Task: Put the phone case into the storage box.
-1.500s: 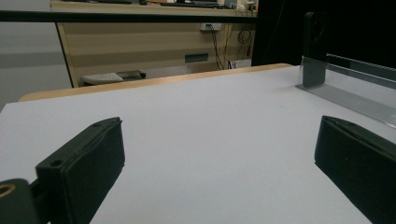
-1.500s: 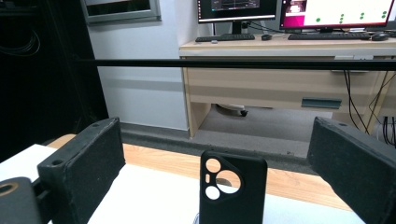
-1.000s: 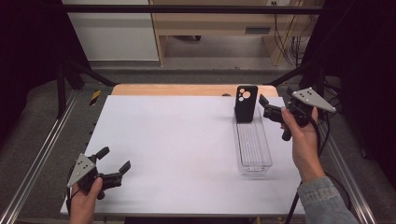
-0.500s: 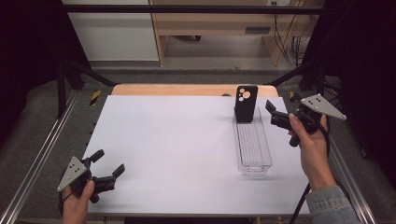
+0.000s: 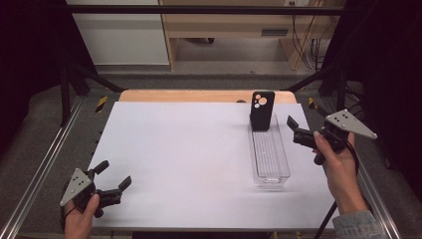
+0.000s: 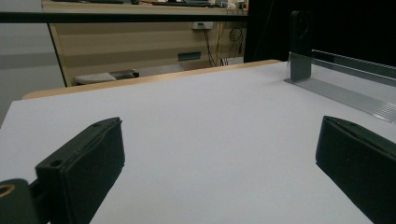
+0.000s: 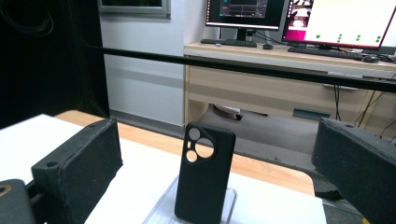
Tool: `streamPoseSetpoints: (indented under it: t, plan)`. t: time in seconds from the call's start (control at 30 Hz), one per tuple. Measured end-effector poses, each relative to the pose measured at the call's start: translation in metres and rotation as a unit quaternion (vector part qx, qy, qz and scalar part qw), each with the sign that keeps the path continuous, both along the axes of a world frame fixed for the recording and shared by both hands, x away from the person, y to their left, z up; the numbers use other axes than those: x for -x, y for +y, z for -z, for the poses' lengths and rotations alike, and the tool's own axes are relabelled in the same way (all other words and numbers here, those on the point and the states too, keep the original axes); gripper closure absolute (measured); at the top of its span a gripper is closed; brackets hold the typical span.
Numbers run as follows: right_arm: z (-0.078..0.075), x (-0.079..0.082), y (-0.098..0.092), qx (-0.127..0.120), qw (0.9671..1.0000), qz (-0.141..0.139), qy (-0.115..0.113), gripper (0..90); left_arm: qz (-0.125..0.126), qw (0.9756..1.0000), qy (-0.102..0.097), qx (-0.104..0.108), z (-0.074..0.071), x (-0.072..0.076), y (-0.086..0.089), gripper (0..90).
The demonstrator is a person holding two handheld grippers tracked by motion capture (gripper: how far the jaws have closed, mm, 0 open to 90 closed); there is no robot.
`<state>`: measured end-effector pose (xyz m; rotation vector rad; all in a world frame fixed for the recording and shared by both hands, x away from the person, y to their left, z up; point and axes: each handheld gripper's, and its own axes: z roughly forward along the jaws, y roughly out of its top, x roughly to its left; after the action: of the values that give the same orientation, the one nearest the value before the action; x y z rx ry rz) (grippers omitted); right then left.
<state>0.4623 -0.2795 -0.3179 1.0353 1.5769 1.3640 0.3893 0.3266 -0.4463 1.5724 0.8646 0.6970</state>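
White table (image 5: 189,149), tray (image 5: 269,164) half-cropped

Bright even overhead light, dark surroundings, soft shadows, slight blur.

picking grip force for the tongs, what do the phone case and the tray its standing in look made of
Phone case: matte black, no glare, probably soft silicone or rubbery plastic, though the look leaves that open. Tray: clear, glossy rigid plastic, likely acrylic; the white table shows through its ribbed floor.
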Motion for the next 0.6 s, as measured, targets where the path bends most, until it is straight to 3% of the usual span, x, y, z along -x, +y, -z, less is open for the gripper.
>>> streamPoseSetpoints:
  t: [0.07, 0.2, 0.6]
  plan:
    - [0.002, 0.003, -0.001, 0.012, 0.9999, 0.002, 0.003, 2.4, 0.003, 1.0, 0.001, -0.006, 0.0, 0.0, -0.001, 1.3]
    - [0.002, 0.009, -0.006, 0.002, 0.9999, -0.003, 0.013, 2.2, 0.006, 0.9999, 0.002, -0.01, 0.001, 0.0, -0.003, 1.3]
    - [0.002, 0.024, -0.014, -0.014, 0.9999, -0.002, -0.005, 2.1, 0.002, 1.0, 0.0, -0.006, 0.0, 0.001, -0.001, 1.3]
